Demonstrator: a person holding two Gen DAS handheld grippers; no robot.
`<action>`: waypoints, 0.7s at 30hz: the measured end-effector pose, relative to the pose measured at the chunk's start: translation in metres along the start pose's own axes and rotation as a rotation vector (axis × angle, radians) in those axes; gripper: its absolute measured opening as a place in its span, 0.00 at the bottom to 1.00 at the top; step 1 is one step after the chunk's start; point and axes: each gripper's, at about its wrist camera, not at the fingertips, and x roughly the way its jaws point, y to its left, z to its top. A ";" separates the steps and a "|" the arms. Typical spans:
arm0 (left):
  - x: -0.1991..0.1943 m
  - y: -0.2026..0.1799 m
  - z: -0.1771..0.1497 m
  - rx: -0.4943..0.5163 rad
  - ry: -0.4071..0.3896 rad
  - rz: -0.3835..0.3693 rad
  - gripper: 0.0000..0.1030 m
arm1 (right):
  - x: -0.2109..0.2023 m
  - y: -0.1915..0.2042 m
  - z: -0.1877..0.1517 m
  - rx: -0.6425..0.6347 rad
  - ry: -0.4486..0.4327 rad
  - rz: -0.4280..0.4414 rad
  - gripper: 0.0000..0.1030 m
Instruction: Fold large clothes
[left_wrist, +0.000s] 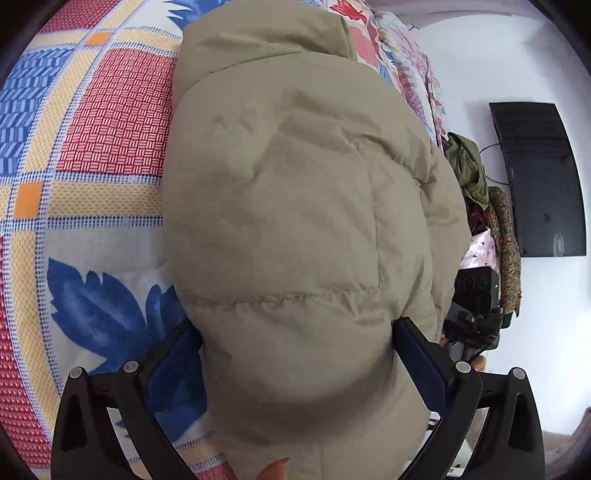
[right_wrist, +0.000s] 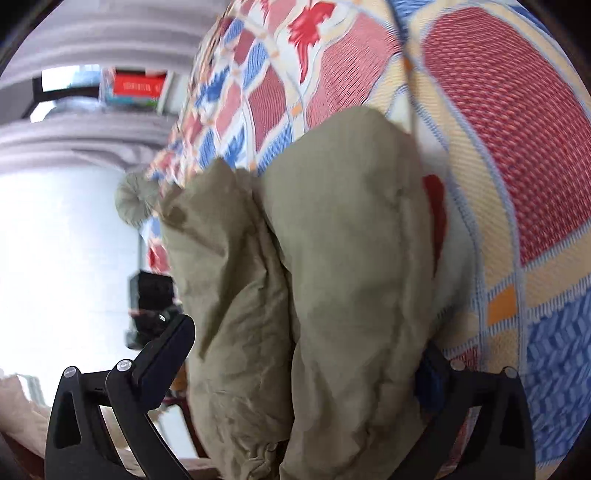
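Note:
A large khaki puffer jacket lies on a bed with a patterned sheet. In the left wrist view its padded bulk fills the space between my left gripper's wide-apart fingers, which press against its sides. In the right wrist view the jacket is bunched in thick folds between my right gripper's wide-apart fingers; the right finger is mostly hidden behind the cloth. A round cuff sticks out at the jacket's far left.
The bed sheet spreads to the right in the right wrist view. Beyond the bed edge are a black TV on a white wall, a pile of clothes, and dark equipment. A grey curtain hangs at the far left.

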 end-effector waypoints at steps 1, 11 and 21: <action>0.004 -0.001 0.001 0.009 -0.004 0.008 0.99 | 0.006 0.003 0.002 -0.017 0.018 -0.021 1.00; 0.028 -0.003 0.000 -0.049 0.028 -0.047 0.99 | 0.036 0.002 0.008 -0.005 0.052 -0.093 1.00; -0.008 -0.047 -0.003 0.083 -0.048 -0.076 0.82 | 0.028 0.039 -0.004 -0.022 0.033 -0.068 0.43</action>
